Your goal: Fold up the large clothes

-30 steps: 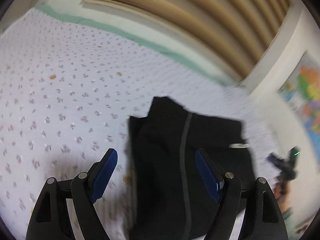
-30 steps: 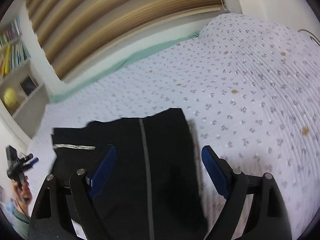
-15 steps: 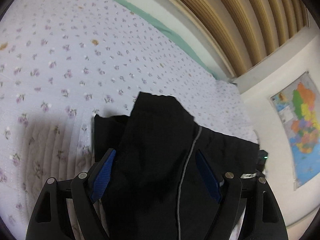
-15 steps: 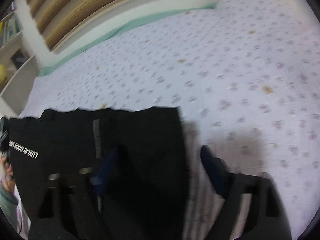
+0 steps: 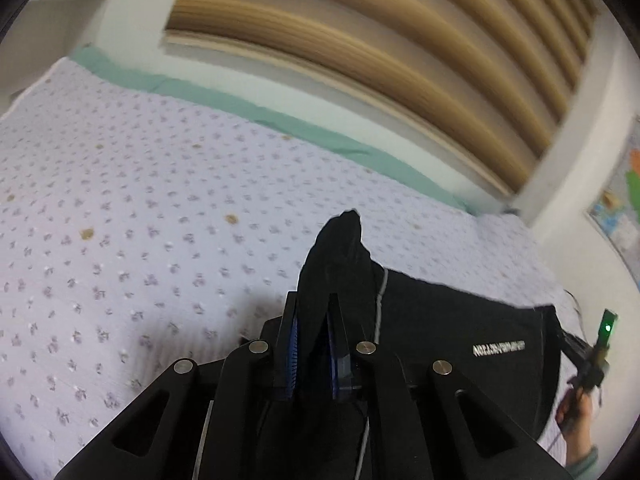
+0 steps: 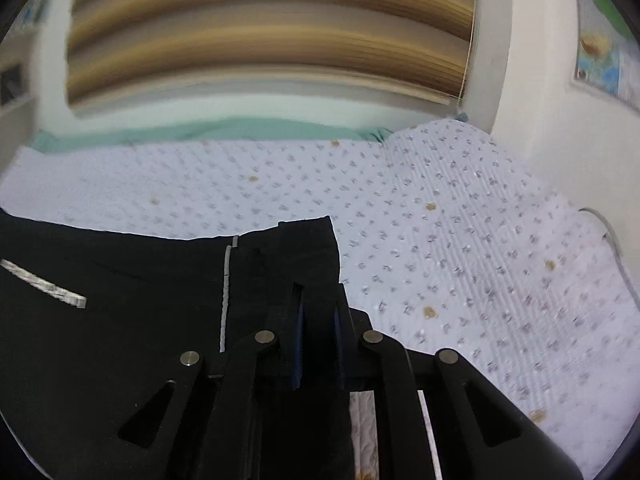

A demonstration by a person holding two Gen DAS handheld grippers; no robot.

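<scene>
A black garment [image 5: 452, 332] with a thin grey stripe and white lettering lies on the flowered bedspread [image 5: 120, 220]. My left gripper [image 5: 311, 320] is shut on a bunched corner of it, which sticks up between the blue pads. In the right wrist view the same black garment [image 6: 120, 280] spreads to the left, and my right gripper [image 6: 318, 312] is shut on its edge near the upper right corner.
The pale flowered bedspread [image 6: 460, 240] reaches a teal sheet edge [image 5: 248, 108] by the wall under tan window blinds [image 5: 360, 40]. A map [image 5: 624, 196] hangs on the right wall. A person's hand with the other gripper [image 5: 588, 368] shows at the right.
Both grippers were open over the garment and have closed on its fabric. Both views have tilted up towards the blinds, with the gripped corners lifted.
</scene>
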